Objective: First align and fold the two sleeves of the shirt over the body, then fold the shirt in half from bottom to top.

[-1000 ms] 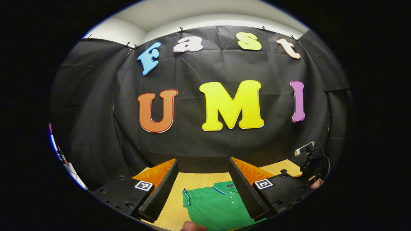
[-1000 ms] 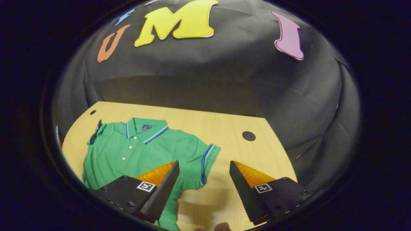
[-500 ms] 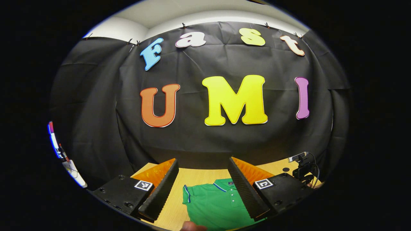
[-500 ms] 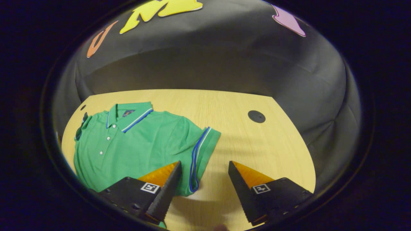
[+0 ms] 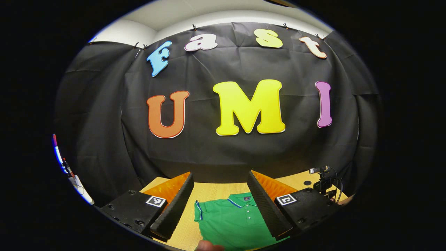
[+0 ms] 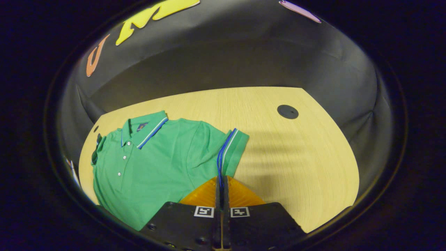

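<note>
Green polo shirt (image 6: 153, 164) lies flat, front up, on the wooden table (image 6: 296, 157), collar (image 6: 144, 127) toward the booth wall. Right gripper (image 6: 221, 181) has its 2 fingers pressed together on the striped cuff of the shirt's sleeve (image 6: 231, 148), at the sleeve's near edge, on the side of the shirt toward the round black table grommet (image 6: 287, 111). Left gripper (image 5: 220, 209) hovers above the near end of the shirt (image 5: 233, 219), fingers wide apart, nothing btwn them but the shirt below. In left gripper view, the other gripper (image 5: 322, 181) w/ cable shows right of the shirt.
</note>
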